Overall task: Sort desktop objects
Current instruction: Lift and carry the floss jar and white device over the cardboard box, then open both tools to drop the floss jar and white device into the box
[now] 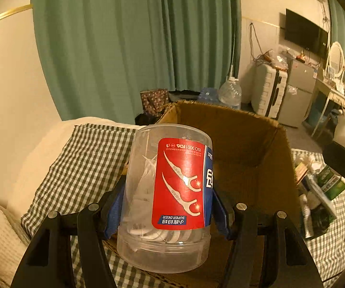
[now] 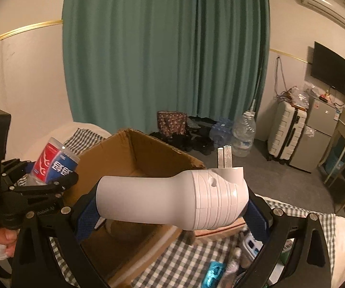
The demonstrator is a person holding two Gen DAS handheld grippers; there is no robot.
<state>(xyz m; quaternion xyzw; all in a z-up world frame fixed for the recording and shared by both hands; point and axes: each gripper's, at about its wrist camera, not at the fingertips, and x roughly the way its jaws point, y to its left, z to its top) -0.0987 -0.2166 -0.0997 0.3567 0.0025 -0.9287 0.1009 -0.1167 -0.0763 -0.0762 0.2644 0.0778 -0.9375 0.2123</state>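
Left wrist view: the left gripper (image 1: 167, 206) is clamped on a clear floss-pick jar (image 1: 167, 199), blue pads pressed against both of its sides. The jar is inverted, its red label upside down, and is held over the near edge of an open cardboard box (image 1: 244, 139). The box interior ahead of the jar is unobstructed. A checked cloth (image 1: 81, 163) lies just left of the box; small packaged items (image 1: 316, 192) crowd its right wall.

Right wrist view: the right gripper (image 2: 172, 206) grips a white plastic device (image 2: 172, 199) lying crosswise between its pads, two metal prongs (image 2: 224, 157) standing up at the device's right end. It hangs above the box's (image 2: 134, 153) near right corner. The left gripper (image 2: 52, 180) and jar (image 2: 52, 163) sit at the box's left rim. Loose items (image 2: 220, 268) lie on the cloth (image 2: 184, 259) below.
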